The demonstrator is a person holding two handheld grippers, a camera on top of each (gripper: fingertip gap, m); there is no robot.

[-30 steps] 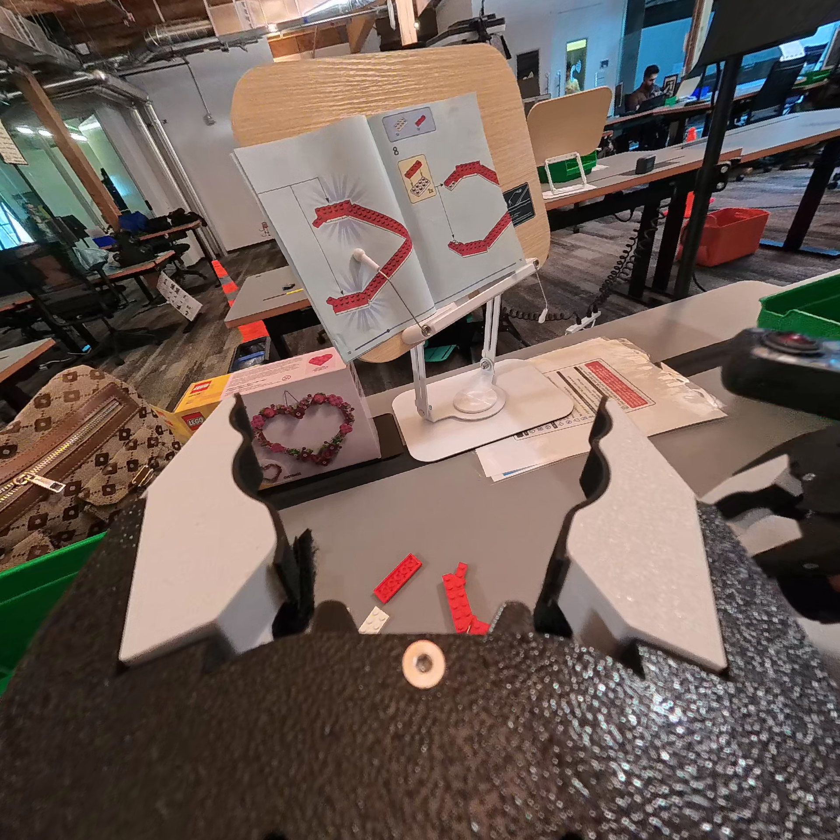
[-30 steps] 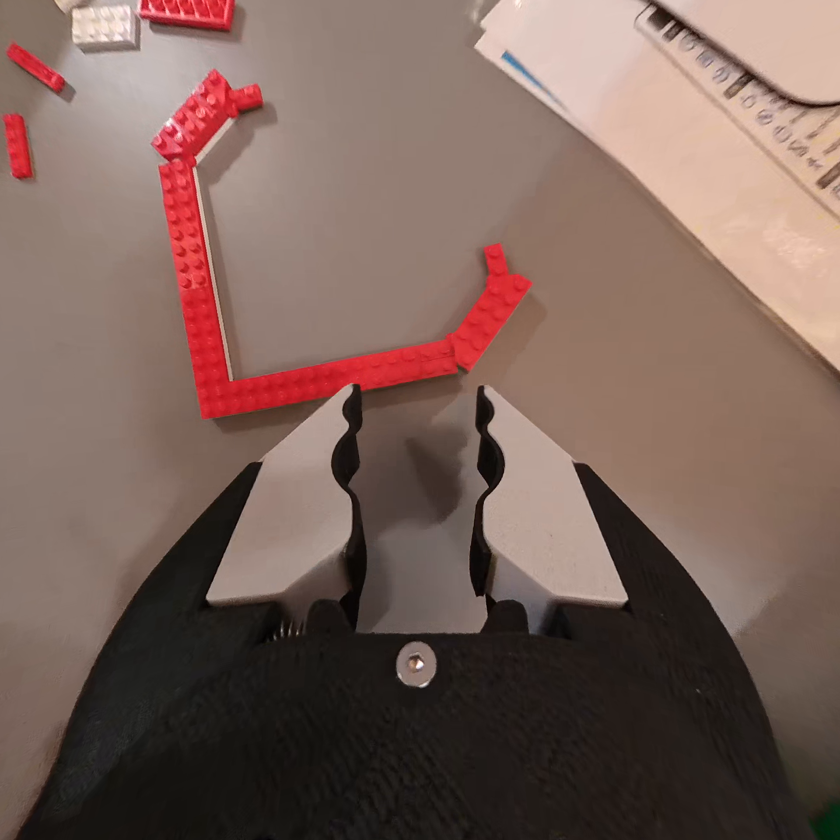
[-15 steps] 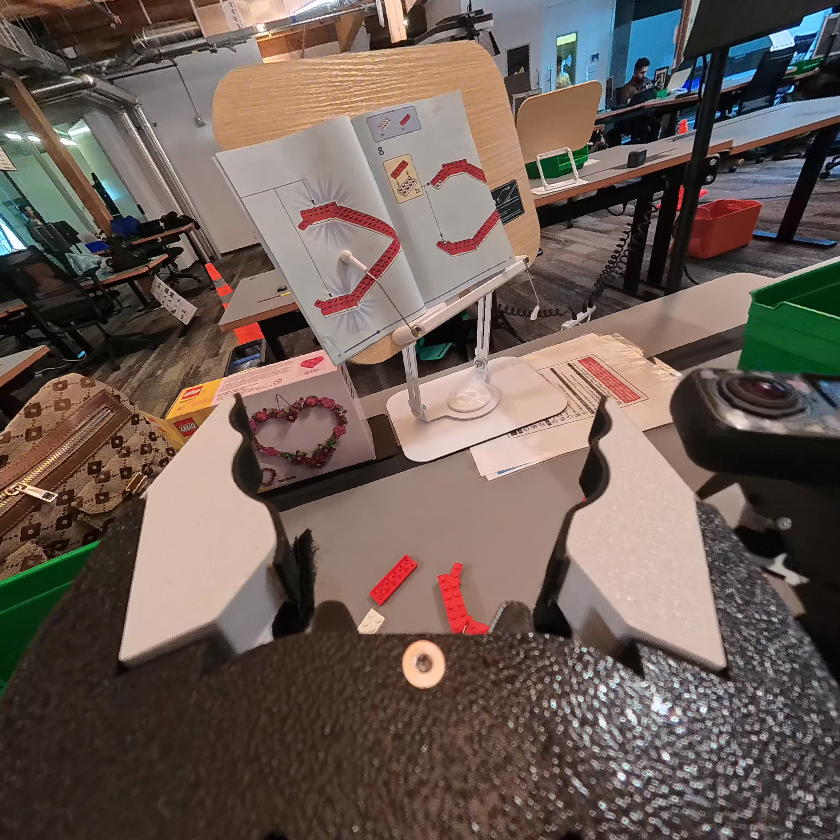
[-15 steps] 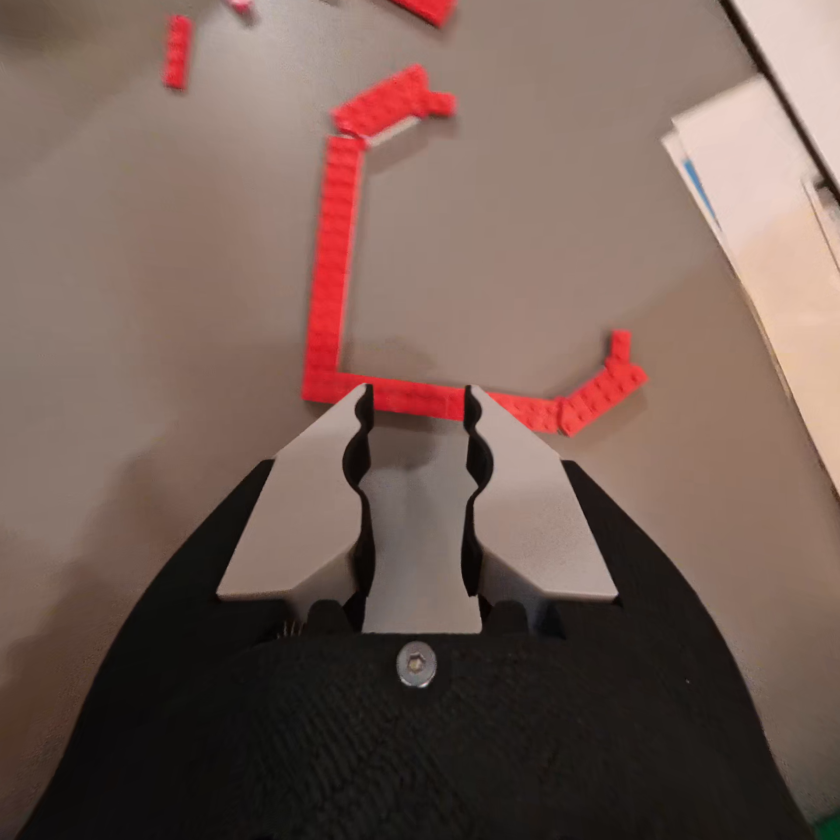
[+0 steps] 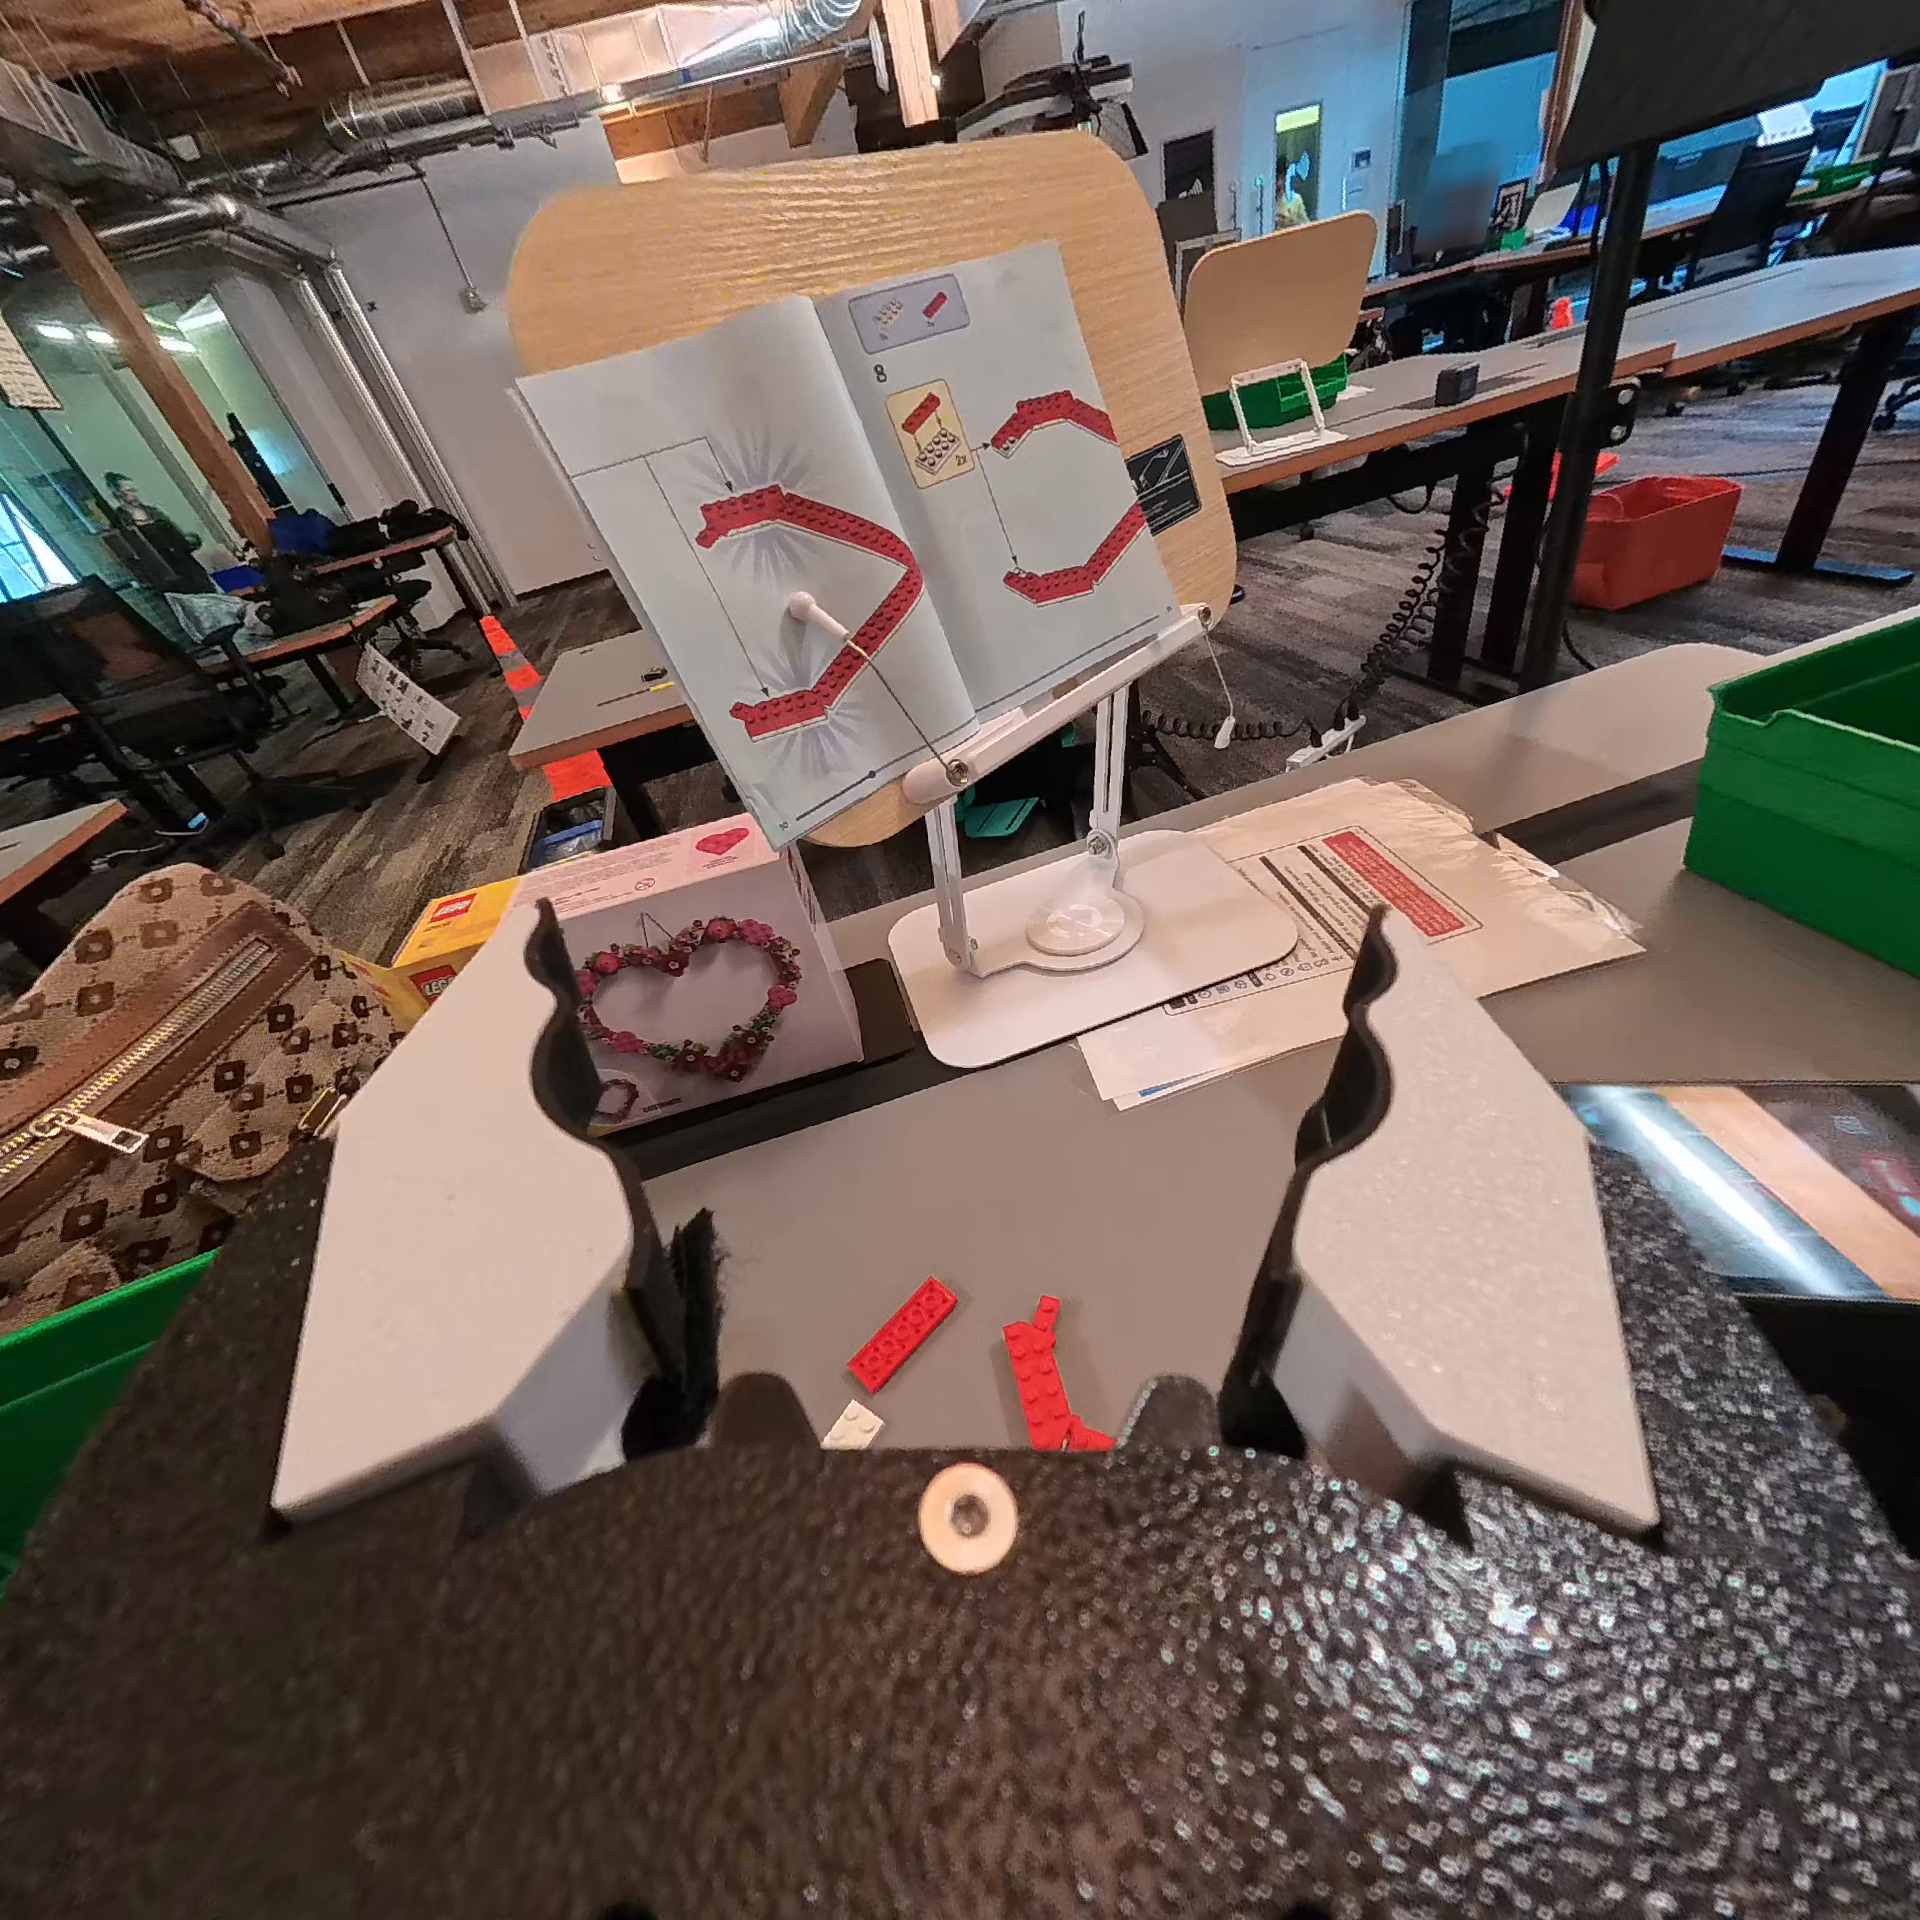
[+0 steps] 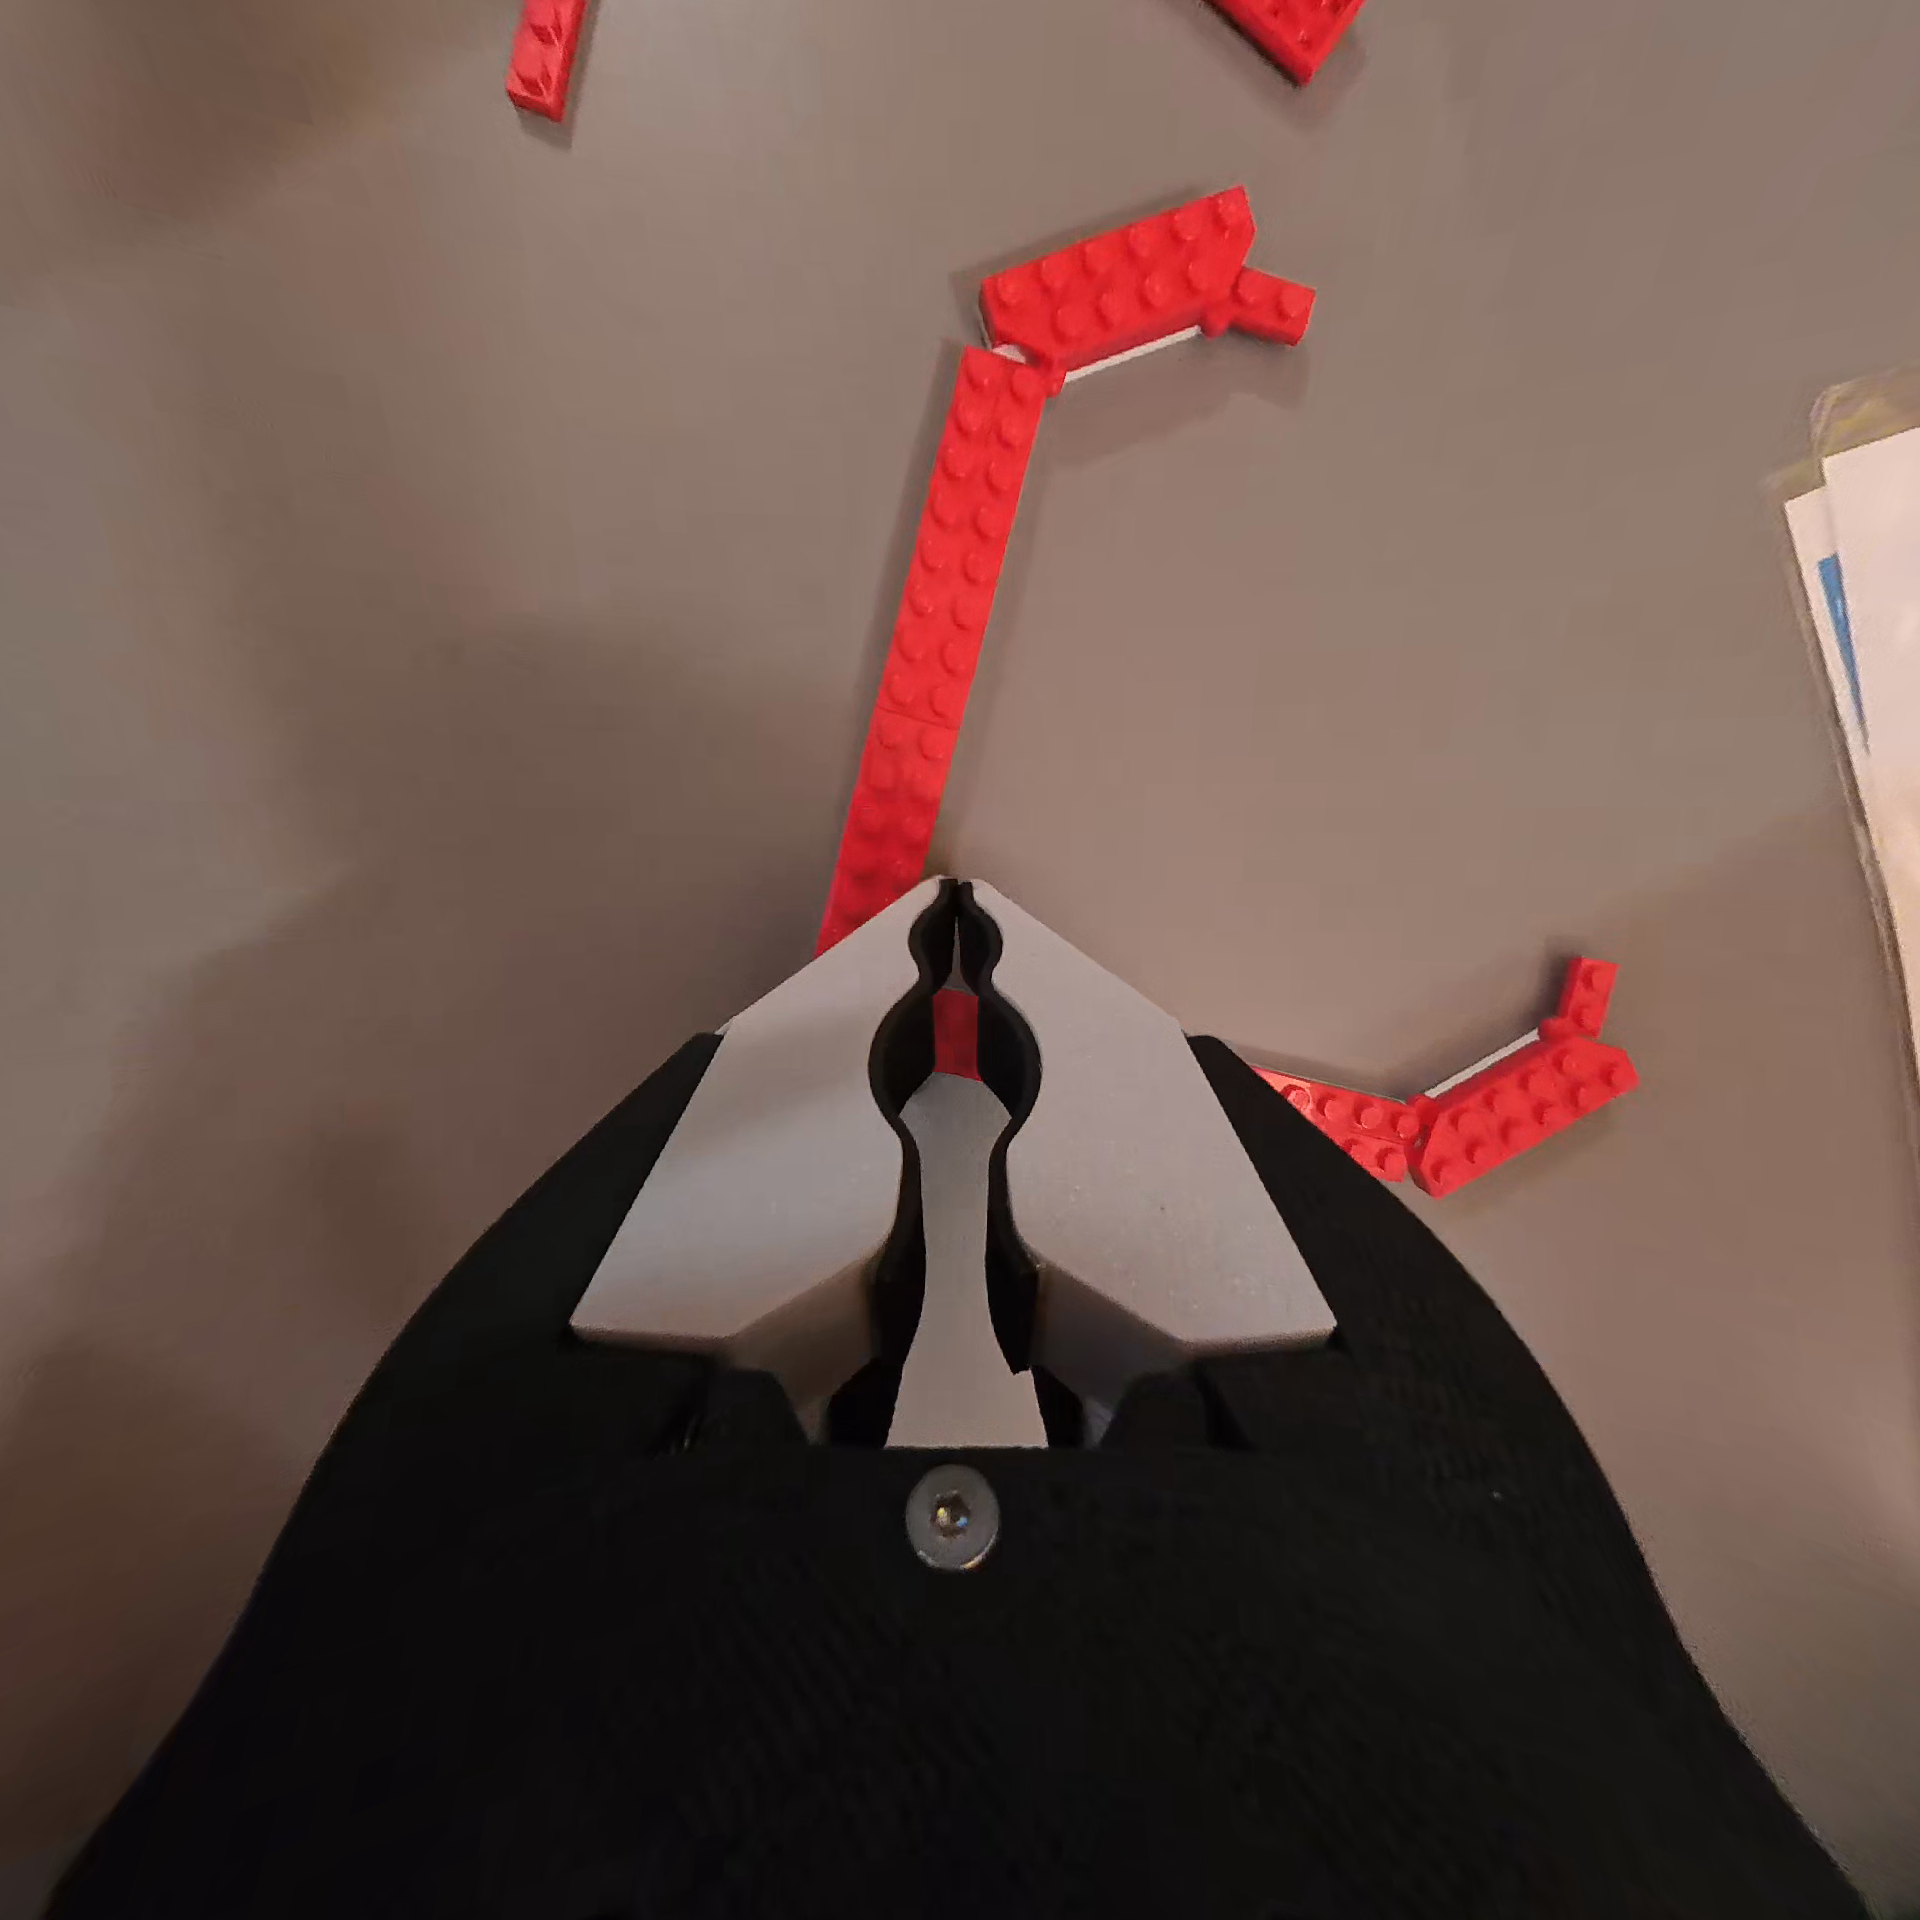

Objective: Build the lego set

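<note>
Two wrist cameras over a grey worktop [image 6: 312,727]. The right view looks straight down: the right claw [image 6: 954,889] is clenched, its tips pressed together at the corner of a red brick frame [image 6: 951,623], an angular V of flat studded plates lying on the worktop; red shows in the gap between the grey fingers [image 6: 810,1164], so it appears to grip the frame's corner. One arm of the frame runs away from the claw to a bent end, the other runs to the claw's right. Beyond the frame lie loose red plates [image 6: 540,52]. Only the left view shows the room: the left claw [image 5: 956,997] is released, jaws wide apart and empty, above a loose red plate [image 5: 902,1332]. Past that plate an open instruction booklet [image 5: 852,540] rests on a white stand [image 5: 1091,935], with the set's box [image 5: 686,966] to the stand's left and a green bin [image 5: 1818,790] to its right
</note>
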